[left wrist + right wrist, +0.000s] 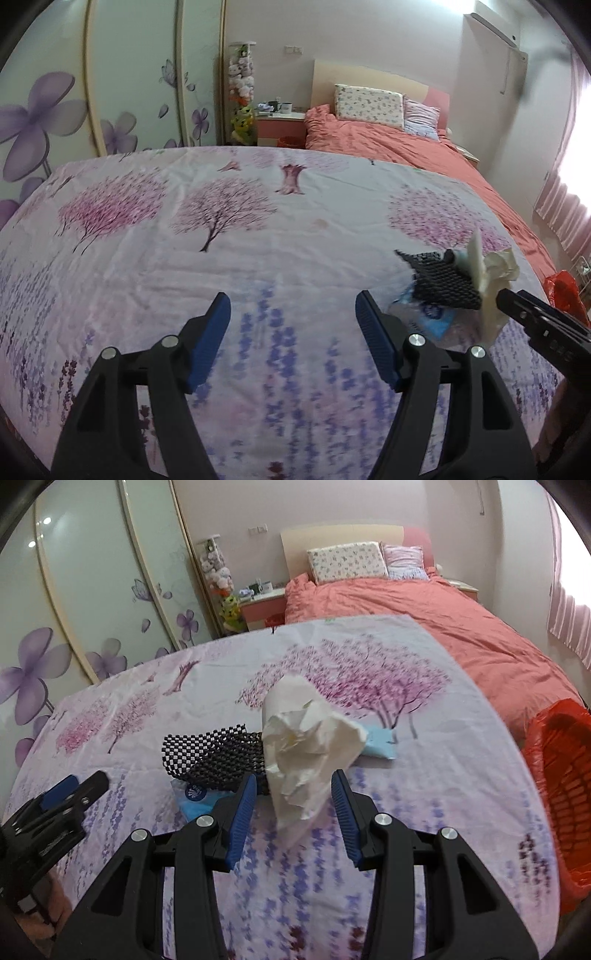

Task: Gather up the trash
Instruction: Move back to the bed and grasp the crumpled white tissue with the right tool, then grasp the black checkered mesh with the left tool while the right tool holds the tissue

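A: Left tool (291, 339)?
B: Wide, nothing between the pads, over bare cloth on the surface (258, 240). Trash sat off to its right.
A: Pile?
B: Black mesh (218, 753) on a blue wrapper (195, 797), another blue piece (380, 744) behind. All lay on the surface.
A: Right tool (291, 805)?
B: Half closed, crumpled tissue (306, 753) between the pads. Looked carried, but pad contact was blurred, so grip not certain.
A: Bin (565, 775)?
B: Red, at the far right edge, beside the surface.
A: Step?
B: Probably tissue transfer. The next move would call for a swing right over the bin, then release. Left free for the mesh.
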The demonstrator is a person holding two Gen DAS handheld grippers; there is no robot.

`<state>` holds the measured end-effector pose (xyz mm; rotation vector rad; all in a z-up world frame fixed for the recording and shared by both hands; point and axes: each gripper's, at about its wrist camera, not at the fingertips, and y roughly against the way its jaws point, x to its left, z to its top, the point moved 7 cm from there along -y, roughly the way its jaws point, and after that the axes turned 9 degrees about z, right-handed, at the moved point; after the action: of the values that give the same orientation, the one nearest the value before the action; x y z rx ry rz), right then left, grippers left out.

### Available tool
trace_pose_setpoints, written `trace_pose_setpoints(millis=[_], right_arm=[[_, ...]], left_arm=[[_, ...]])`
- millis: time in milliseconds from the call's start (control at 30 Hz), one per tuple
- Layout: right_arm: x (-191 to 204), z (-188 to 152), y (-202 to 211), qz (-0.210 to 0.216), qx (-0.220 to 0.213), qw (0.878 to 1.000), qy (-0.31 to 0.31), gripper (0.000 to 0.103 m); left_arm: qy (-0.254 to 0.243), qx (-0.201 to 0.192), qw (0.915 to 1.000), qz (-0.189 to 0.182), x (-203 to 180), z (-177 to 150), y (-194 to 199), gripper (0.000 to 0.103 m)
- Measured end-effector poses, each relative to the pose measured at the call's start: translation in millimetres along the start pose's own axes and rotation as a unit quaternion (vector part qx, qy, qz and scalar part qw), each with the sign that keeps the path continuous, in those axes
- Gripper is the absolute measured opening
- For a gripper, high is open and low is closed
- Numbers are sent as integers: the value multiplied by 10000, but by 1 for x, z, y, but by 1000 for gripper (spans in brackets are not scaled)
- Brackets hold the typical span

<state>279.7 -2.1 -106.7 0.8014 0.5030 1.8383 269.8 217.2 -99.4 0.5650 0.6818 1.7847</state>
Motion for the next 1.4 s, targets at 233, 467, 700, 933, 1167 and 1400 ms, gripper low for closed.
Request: trace_pose_setpoints(millis=[233,467,700,933,1167,1400], right_arm=[[-5,-2,-12,-250,23,9997,-49,21],[-14,-2,4,-206,-119,9997,-73,15],[-31,0,30,-332,-376,9987,-48,14],[-58,-1,44,-599,-492,9969,-164,14],[-74,-5,44,-659,-467,9963,-292,14],[-84,-8,43,-648,-446,9961,-400,14]], left_arm=[[124,127,9998,-63,10,-5,-8,69],[27,188,9995,-266,-11,-5,-7,69],[-94,243,9974,-677,-51,-3,-3,69],[-284,345,9953,-856,-91,2,-11,69],[-399,505,9940,-879,-118,2,-24,69],[-707,304,9949,-654,-142,2,-21,72]])
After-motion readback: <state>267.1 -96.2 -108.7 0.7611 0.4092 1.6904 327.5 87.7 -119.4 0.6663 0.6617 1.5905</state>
